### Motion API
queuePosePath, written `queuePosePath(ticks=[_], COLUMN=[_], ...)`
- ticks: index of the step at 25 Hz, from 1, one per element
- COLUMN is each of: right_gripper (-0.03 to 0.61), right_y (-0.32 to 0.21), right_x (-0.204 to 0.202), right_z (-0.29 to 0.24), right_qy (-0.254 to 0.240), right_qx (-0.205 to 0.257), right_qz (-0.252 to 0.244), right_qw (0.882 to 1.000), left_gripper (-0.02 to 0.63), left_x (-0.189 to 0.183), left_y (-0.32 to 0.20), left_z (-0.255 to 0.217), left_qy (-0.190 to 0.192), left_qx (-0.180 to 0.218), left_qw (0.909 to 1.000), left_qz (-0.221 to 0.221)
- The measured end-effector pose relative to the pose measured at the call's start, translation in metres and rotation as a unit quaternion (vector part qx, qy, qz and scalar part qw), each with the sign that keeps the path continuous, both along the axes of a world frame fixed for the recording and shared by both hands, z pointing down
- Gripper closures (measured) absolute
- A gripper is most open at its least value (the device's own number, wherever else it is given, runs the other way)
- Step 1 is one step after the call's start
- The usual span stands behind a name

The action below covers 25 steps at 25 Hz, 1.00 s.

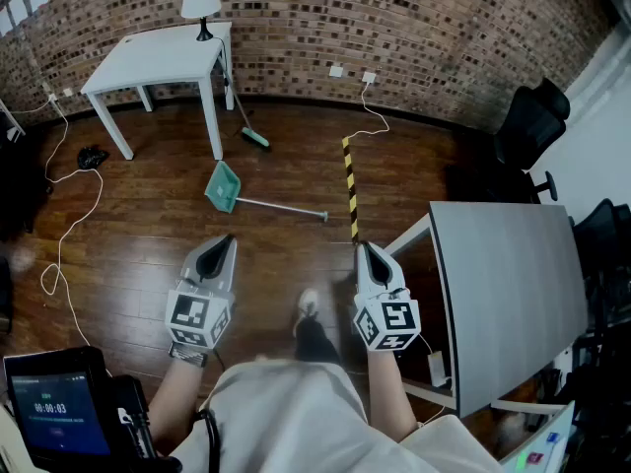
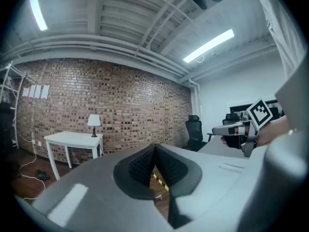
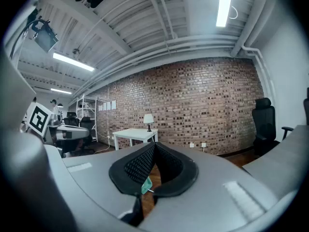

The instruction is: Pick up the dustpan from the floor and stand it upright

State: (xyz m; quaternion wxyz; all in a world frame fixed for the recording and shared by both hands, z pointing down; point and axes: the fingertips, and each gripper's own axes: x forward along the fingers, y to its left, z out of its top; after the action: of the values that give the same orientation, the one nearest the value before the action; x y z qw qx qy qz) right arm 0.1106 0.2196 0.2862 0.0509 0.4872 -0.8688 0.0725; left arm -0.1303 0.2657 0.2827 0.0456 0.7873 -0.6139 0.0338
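Head view shows your two tools, the left hand-held gripper and the right hand-held gripper, both clenched on nothing above the wooden floor. One green dustpan lies flat on that floor ahead of you, well apart from both, its long handle pointing right. One green broom rests beside the single white bench.

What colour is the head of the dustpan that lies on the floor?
Teal green; the dustpan shows best in the head view.
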Motion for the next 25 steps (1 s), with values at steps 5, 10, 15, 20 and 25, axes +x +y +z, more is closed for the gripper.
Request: queuePosePath(ticks=[5, 10, 15, 20, 25], right_gripper=[0.566, 0.566, 0.566, 0.566, 0.566], right_y=[-0.055, -0.138, -0.234, -0.315, -0.361], right_x=[0.002, 0.011, 0.043, 0.071, 0.068], right_z=[0.014, 0.025, 0.019, 0.014, 0.017], right_qy=[-0.008, -0.012, -0.016, -0.014, -0.014], right_qx=[0.001, 0.001, 0.005, 0.011, 0.006], right_qz=[0.0, -0.003, -0.008, -0.012, -0.02], right_qw=[1.0, 1.0, 1.0, 1.0, 1.0], left_gripper=[0.617, 0.617, 0.617, 0.616, 0.616], left_x=[0.002, 0.008, 0.04, 0.061, 0.055], left_y=[-0.052, -0.129, -0.227, -0.3, -0.337], left_z=[0.015, 0.023, 0.013, 0.002, 0.007], left_qy=[-0.007, -0.011, -0.022, -0.033, -0.033], left_qx=[-0.008, -0.012, -0.011, -0.009, -0.02], left_qw=[0.9999, 0.9999, 0.9997, 0.9994, 0.9992], left_qz=[0.003, -0.004, 0.004, 0.002, -0.01])
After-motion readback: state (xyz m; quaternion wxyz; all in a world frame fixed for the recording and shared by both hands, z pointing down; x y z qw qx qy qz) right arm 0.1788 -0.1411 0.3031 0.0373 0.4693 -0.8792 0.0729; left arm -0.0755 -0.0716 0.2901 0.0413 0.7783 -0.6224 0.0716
